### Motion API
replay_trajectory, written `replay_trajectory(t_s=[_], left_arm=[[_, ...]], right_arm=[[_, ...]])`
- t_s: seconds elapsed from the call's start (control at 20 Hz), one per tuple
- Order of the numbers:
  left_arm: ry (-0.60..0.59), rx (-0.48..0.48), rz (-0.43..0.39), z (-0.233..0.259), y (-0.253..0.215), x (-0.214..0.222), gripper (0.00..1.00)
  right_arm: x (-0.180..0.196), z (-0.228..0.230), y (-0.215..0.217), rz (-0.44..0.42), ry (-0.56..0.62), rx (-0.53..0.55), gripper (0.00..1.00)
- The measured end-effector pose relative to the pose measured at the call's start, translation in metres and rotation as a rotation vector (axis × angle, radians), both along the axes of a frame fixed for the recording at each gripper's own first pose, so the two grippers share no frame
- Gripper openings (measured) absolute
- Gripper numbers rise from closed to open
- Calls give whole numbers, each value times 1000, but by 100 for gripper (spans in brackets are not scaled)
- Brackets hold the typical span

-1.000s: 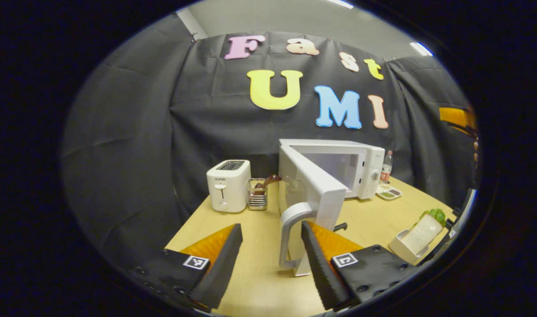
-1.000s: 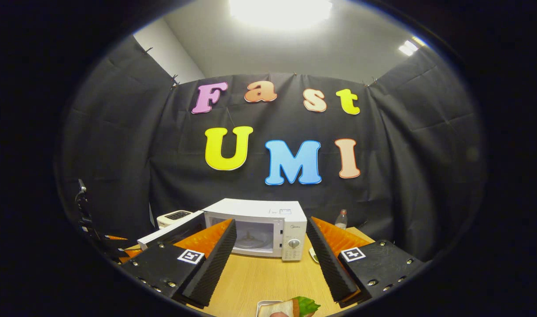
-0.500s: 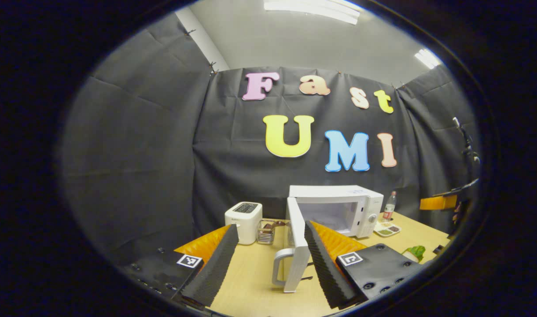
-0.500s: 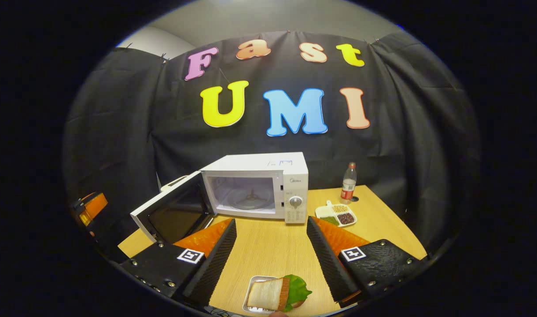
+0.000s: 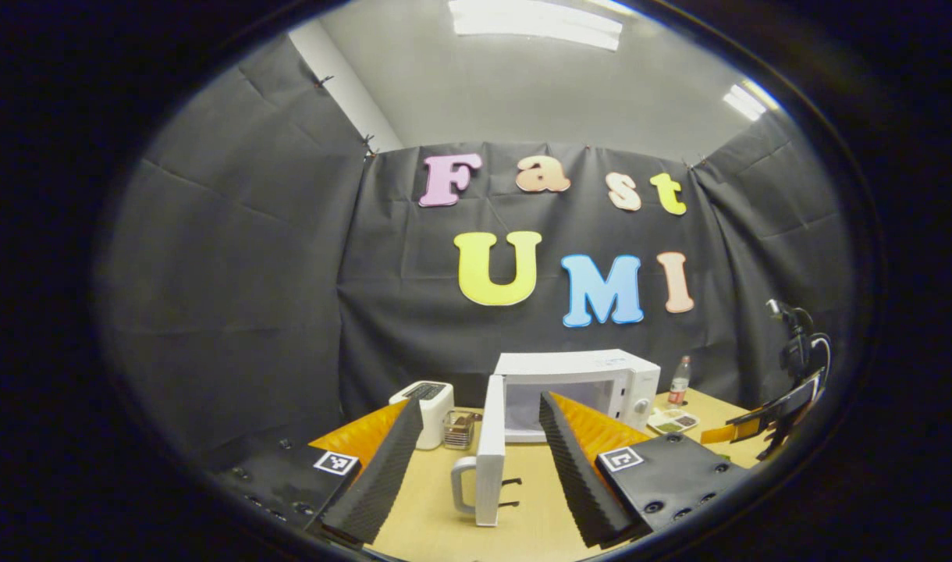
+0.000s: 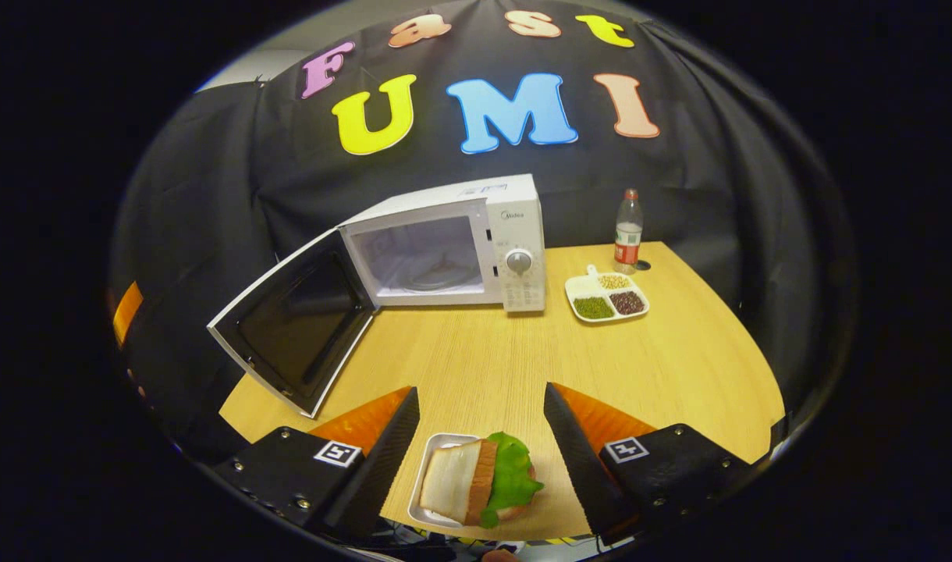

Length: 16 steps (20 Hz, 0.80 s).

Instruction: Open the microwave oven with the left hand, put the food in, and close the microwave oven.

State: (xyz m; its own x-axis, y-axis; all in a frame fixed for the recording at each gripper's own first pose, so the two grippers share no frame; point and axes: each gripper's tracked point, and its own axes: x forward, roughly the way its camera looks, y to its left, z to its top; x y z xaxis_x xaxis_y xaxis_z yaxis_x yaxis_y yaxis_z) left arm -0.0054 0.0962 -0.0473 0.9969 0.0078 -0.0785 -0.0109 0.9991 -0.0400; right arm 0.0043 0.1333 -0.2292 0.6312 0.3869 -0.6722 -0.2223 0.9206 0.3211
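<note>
The microwave oven point(image 6: 452, 250), a white box with rounded corners and a round dial on its control panel, stands at the back of the pale wood-grain table point(image 6: 679, 367). Its door point(image 6: 293, 324) hangs wide open to the oven's left, dark glass framed in white; inside the cavity a glass turntable is faintly visible. In the left gripper view the door point(image 5: 490, 460) shows edge-on, with its curved grey handle point(image 5: 462, 484) facing away from the oven.

The food, a sandwich point(image 6: 480, 480) of white bread and ruffled green lettuce, lies in a small white tray point(image 6: 429, 468) at the table's near edge, well in front of the oven. The tray's near rim is cut off. The right gripper point(image 6: 480, 460) hovers with its ribbed black foam fingers spread wide either side of the sandwich, not touching it.

The left gripper point(image 5: 476, 460) has its jaws apart too, empty, in front of the door.

Right of the oven sit a divided white dish point(image 6: 607, 295) of beans and a plastic bottle point(image 6: 627, 231); left of it, a white toaster point(image 5: 423, 402) and a small holder point(image 5: 459, 429) whose contents are hard to make out.
</note>
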Motion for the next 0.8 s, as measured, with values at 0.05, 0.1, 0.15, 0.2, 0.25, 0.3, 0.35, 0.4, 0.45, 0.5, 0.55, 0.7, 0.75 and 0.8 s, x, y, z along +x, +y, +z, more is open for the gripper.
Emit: replay_trajectory(t_s=[0.05,0.1,0.15,0.2,0.25,0.3,0.35,0.4,0.45,0.5,0.55,0.7,0.75,0.8], left_arm=[[-5,5,2,3,-4,-2,98],[-9,9,6,3,-7,0,96],[-6,11,11,2,-10,0,98],[-5,11,19,1,-11,-2,94],[-4,11,26,2,-11,-3,96],[0,12,34,0,-13,-5,98],[-1,16,43,2,-13,-7,98],[-5,22,50,3,-14,-8,98],[-8,27,56,4,-16,-9,98],[-9,29,60,6,-19,-11,98],[-9,30,64,6,-22,-12,98],[-9,35,83,8,-29,-19,96],[-8,38,92,7,-32,-20,96],[-7,39,97,7,-35,-23,96]], right_arm=[[-1,-6,-1,4,23,7,98],[-3,-13,-2,7,47,12,97],[-4,-19,-3,10,75,16,97],[-9,-28,-4,18,106,22,98],[-12,-35,-4,23,142,31,97],[-14,-41,-1,30,177,53,99],[-18,-44,1,32,208,77,98],[-21,-49,2,33,235,94,99],[-24,-53,2,35,259,104,99],[-28,-59,2,38,287,106,98],[-33,-63,2,46,320,112,98],[-51,-76,4,65,418,154,98],[-56,-81,6,74,449,167,96],[-59,-82,9,76,474,187,87]])
